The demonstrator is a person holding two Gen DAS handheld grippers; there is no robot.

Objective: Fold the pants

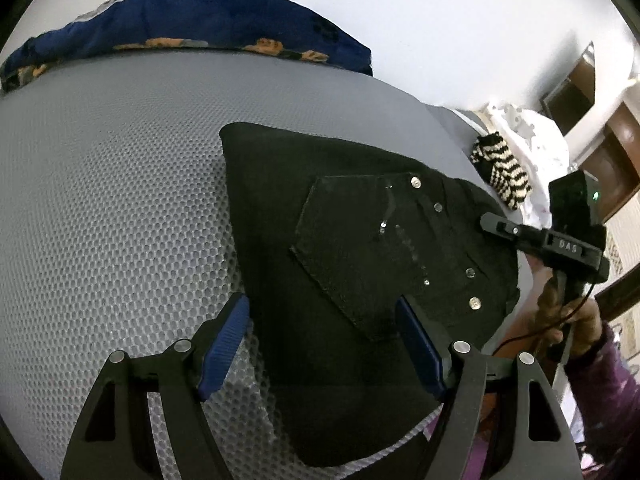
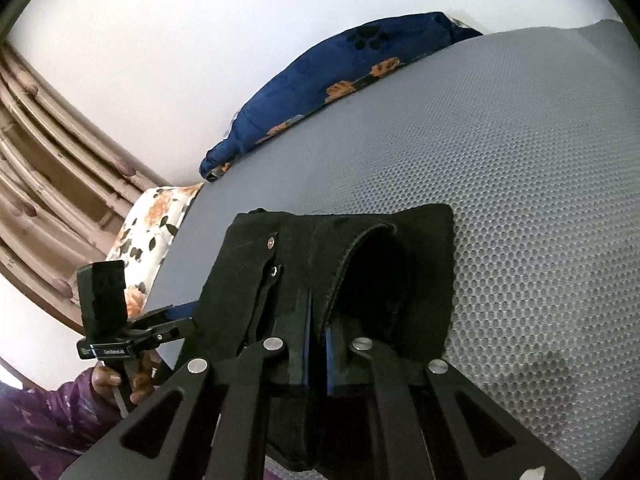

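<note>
Jaws: right gripper (image 2: 318, 340) clenched on pants (image 2: 360, 264); left gripper (image 1: 324, 344) released, angled down

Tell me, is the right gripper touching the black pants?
Touching. In the right wrist view, the right gripper has its blue pads shut on a fold of the black pants.

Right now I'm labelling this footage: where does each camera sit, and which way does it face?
Left wrist: on the open left gripper, looking down over the black pants on the grey mattress; the right gripper and hand show.
Right wrist: on the right gripper, shut on the pants' edge; the left gripper shows.
Shared: pants, mattress, blue pillow.
</note>
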